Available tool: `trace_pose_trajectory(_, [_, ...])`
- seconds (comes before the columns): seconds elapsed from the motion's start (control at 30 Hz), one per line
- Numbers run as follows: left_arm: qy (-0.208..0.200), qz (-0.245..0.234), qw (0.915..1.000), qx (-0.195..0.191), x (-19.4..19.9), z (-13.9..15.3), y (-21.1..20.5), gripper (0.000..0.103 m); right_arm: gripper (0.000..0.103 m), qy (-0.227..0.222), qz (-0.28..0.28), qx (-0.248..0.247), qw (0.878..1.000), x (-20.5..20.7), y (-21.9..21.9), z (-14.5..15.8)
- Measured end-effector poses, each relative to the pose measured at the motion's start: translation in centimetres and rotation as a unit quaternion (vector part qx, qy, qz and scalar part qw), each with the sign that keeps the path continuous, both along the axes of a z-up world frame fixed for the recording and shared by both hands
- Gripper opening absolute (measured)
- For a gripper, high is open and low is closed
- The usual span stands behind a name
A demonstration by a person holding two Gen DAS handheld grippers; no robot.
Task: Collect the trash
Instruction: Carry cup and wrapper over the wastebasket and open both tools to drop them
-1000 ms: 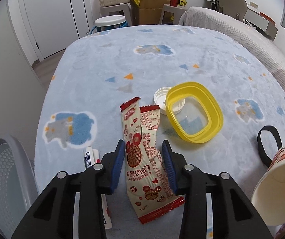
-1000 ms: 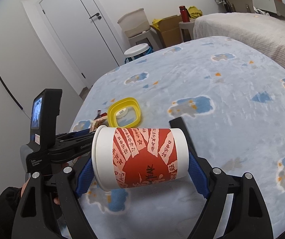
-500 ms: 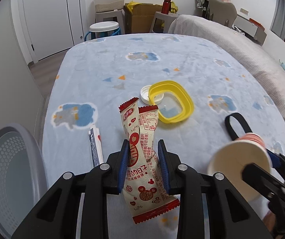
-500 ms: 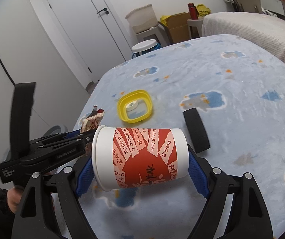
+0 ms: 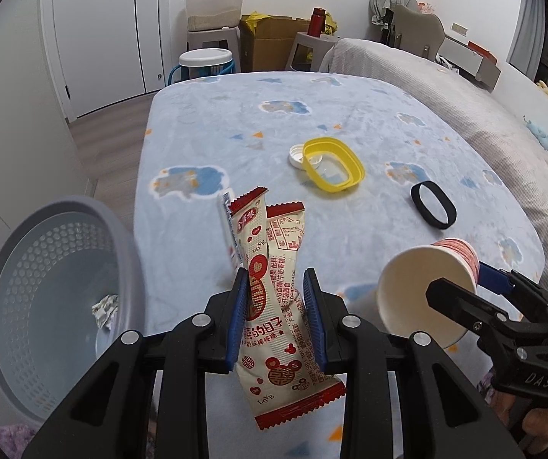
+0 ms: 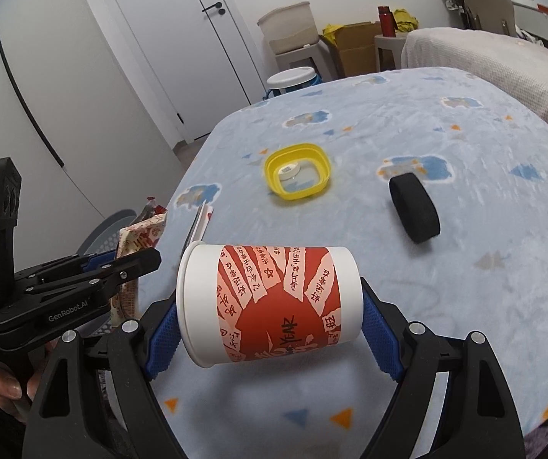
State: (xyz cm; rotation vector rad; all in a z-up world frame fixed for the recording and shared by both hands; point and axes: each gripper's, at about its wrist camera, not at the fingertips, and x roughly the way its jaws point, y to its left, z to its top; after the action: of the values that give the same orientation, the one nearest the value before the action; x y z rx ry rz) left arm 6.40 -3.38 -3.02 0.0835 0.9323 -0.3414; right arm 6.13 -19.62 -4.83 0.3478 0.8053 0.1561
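My left gripper (image 5: 276,294) is shut on a cream and red snack wrapper (image 5: 274,306) and holds it in the air above the near table edge. My right gripper (image 6: 270,306) is shut on a red and white paper cup (image 6: 274,300), held sideways end to end. The cup (image 5: 427,290) also shows at the right in the left wrist view. A grey perforated trash basket (image 5: 44,287) stands on the floor left of the table, with crumpled paper inside. The left gripper body (image 6: 63,290) and wrapper (image 6: 144,237) show at the left in the right wrist view.
On the blue patterned tablecloth (image 5: 235,134) lie a yellow container lid (image 5: 333,170), a white cap (image 5: 297,153), a black band (image 5: 433,210) and a small flat tube (image 5: 228,229). A bed runs along the right. Stools and boxes stand at the back.
My left gripper has risen and pulled back with the wrapper, and the basket now shows larger at the left. My right gripper has lifted the cup higher, closer to the left gripper.
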Motion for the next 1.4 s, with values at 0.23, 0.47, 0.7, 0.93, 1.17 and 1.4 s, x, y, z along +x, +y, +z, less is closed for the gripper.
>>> trace_pose_trajectory(0.23, [-0.008,0.017,0.9998,-0.006,-0.8,0.1,4.1,0.028,0.080,0.013,-0.002,-0.006,1.000,-0.7,2.2,0.1])
trace_pose_trajectory(0.47, [-0.024,0.046,0.9987,-0.002,-0.2,0.3,8.9,0.028,0.080,0.009,0.013,-0.024,1.000,0.3,5.5,0.8])
trace_pose_trajectory(0.7, [-0.039,0.082,0.9958,0.012,1.3,0.2,13.6,0.028,0.080,-0.001,0.041,-0.044,0.998,2.3,9.5,1.6])
trace_pose_trajectory(0.93, [-0.035,0.112,0.9930,0.008,2.1,-1.0,16.5,0.028,0.080,-0.016,0.069,-0.057,0.996,4.7,13.5,2.5])
trace_pose_trajectory(1.17, [-0.029,0.133,0.9907,0.006,2.6,-1.6,18.4,0.029,0.080,-0.028,0.106,-0.066,0.992,7.2,17.8,2.7])
trace_pose_trajectory(1.4, [-0.024,0.156,0.9874,0.001,3.1,-1.6,20.1,0.029,0.080,-0.029,0.142,-0.069,0.987,9.0,20.8,2.7])
